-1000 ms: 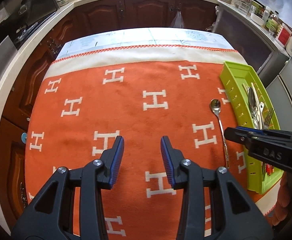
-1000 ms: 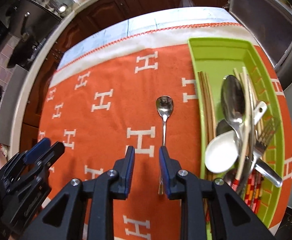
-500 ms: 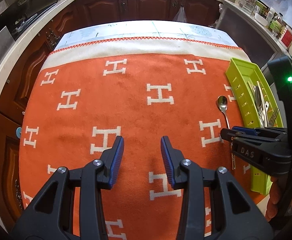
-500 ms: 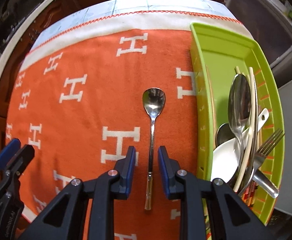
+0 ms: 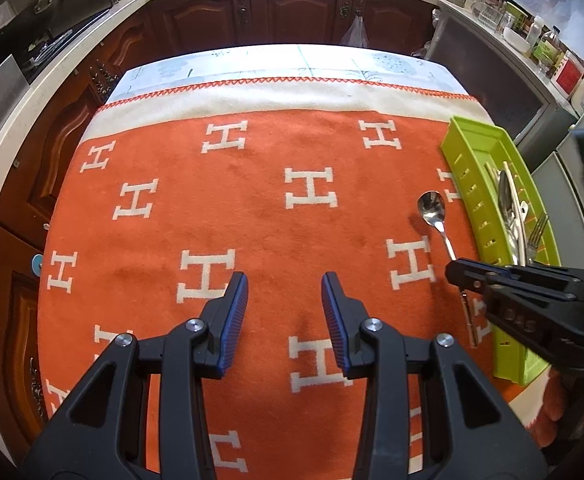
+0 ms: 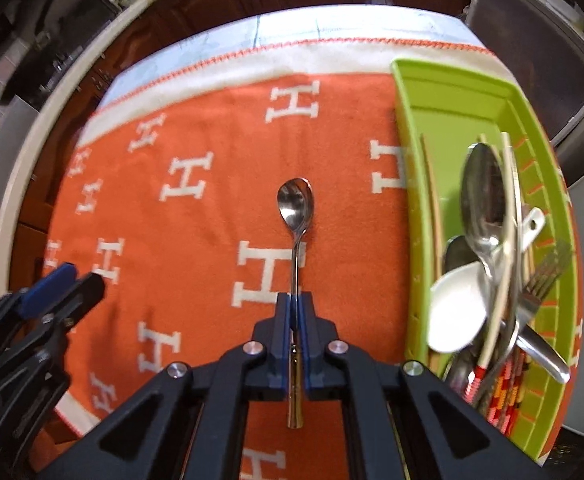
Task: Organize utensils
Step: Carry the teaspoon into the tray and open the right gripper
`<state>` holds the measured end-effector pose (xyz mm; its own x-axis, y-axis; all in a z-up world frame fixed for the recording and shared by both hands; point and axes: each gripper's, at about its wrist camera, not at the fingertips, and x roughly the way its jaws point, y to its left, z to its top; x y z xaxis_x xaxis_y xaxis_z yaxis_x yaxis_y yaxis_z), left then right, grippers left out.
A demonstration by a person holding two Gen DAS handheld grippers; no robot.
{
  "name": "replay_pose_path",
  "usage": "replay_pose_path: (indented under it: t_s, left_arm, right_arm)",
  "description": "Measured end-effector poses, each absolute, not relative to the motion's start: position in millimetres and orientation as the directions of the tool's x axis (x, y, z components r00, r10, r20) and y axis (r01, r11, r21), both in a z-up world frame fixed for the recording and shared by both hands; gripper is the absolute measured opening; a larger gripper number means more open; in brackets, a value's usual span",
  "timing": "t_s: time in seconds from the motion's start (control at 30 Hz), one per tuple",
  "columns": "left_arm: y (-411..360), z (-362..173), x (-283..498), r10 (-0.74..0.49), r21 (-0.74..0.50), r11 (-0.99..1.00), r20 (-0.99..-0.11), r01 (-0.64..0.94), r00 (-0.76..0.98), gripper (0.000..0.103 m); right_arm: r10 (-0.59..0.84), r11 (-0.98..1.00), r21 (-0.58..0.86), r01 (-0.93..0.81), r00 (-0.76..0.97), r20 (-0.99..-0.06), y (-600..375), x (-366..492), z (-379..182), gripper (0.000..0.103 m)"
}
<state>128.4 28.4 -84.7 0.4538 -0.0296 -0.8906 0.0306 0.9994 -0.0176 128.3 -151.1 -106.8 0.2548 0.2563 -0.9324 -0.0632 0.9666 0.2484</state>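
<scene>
Right tool (image 6: 294,312) clamped on spoon (image 6: 295,216) handle; long axis along the fingers, bowl pointing ahead. Left tool (image 5: 284,304) wide open, empty. Tray (image 6: 452,120) right of it; orange blanket (image 6: 212,120) on tabletop, kitchen cabinets (image 5: 292,12) beyond.

From my left wrist camera, my left gripper (image 5: 284,312) hangs over the orange blanket (image 5: 252,216) with its blue-padded fingers (image 5: 236,304) spread well apart, nothing between them. Off to the right, my right gripper (image 5: 458,274) sits low over the handle of the steel spoon (image 5: 436,216), whose bowl points away from me. Just beside the spoon stands the green tray (image 5: 468,184), with cutlery lying along it.
</scene>
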Motion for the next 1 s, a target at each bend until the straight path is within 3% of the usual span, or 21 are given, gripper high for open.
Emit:
replay_pose_path:
  t_s: [0.17,0.3,0.63,0.8,1.0]
  left_arm:
    - [12.4,-71.7,125.4,-0.082,-0.055,0.996,-0.885,0.073,0.457,0.035]
    - [-15.9,-55.2,124.3,-0.144,-0.090,0.987,-0.871,0.136,0.470,0.049]
    - [-96.4,-21.0,128.9,-0.229,-0.107,0.960,-0.832,0.260,0.505,0.063]
    - [-117.4,-16.7,132.8,-0.195,-0.075,0.966,-0.842,0.248,0.503,0.068]
    - [-112.2,-21.6,131.9,-0.172,-0.072,0.974,-0.851,0.214,0.496,0.068]
  right_arm:
    - [0.295,0.953,0.299,-0.043,0.333,-0.895,-183.7,110.0,-73.2,0.002]
    - [0.281,0.954,0.298,-0.022,0.401,-0.872,-212.8,95.3,-48.0,0.002]
    - [0.200,0.969,0.243,0.035,0.461,-0.865,-258.6,80.4,-25.9,0.003]
    - [0.211,0.962,0.267,0.054,0.472,-0.856,-265.3,78.6,-27.9,0.018]
    - [0.234,0.952,0.301,0.059,0.496,-0.836,-270.3,72.9,-26.5,0.022]
